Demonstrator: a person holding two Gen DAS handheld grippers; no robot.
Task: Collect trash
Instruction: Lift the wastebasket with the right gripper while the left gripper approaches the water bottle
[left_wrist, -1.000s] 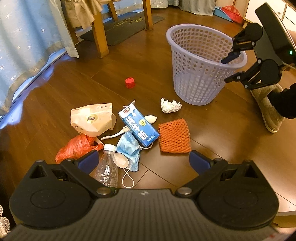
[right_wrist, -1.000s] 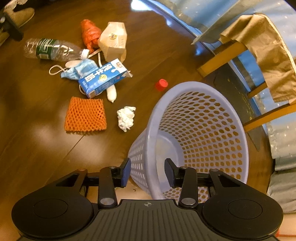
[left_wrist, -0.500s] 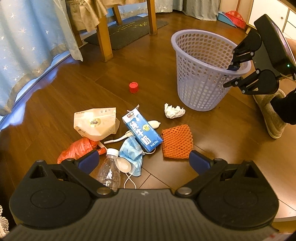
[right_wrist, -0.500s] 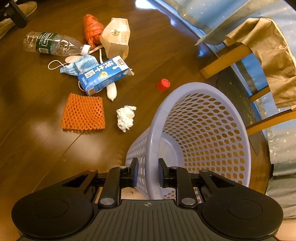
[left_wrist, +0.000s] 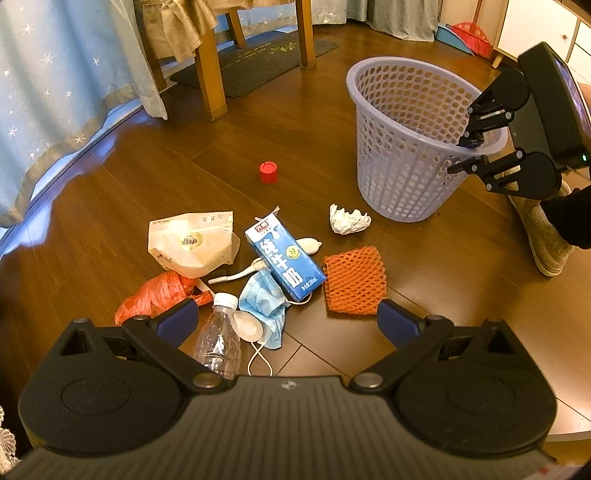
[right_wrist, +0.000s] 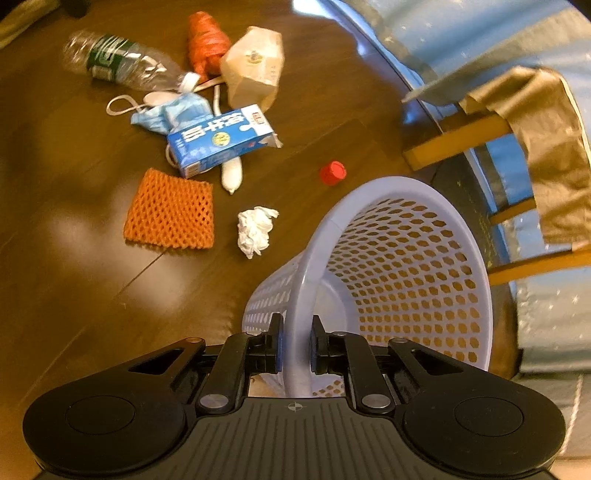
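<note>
A lilac mesh basket (left_wrist: 399, 177) stands on the wooden floor. My right gripper (left_wrist: 463, 155) straddles its near rim (right_wrist: 299, 295), and the jaws are closing with the rim pinched between the pads. My left gripper (left_wrist: 286, 319) hangs open above a heap of litter. In the heap are a blue milk carton (left_wrist: 284, 258), an orange foam net (left_wrist: 354, 280), a blue face mask (left_wrist: 264, 302), a clear bottle (left_wrist: 219, 339), a cream paper bag (left_wrist: 192, 242) and an orange plastic bag (left_wrist: 155, 295). A crumpled tissue (left_wrist: 349, 220) and a red cap (left_wrist: 268, 172) lie apart from it.
Wooden furniture legs (left_wrist: 210, 77) and a dark mat (left_wrist: 258, 62) are behind the litter. A starred blue curtain (left_wrist: 55, 92) hangs at the left. A person's slippered foot (left_wrist: 543, 236) rests right of the basket. A red broom (left_wrist: 474, 31) leans at the back.
The right gripper's jaws have come together from well apart onto the basket's rim. The left gripper has stayed open over the litter.
</note>
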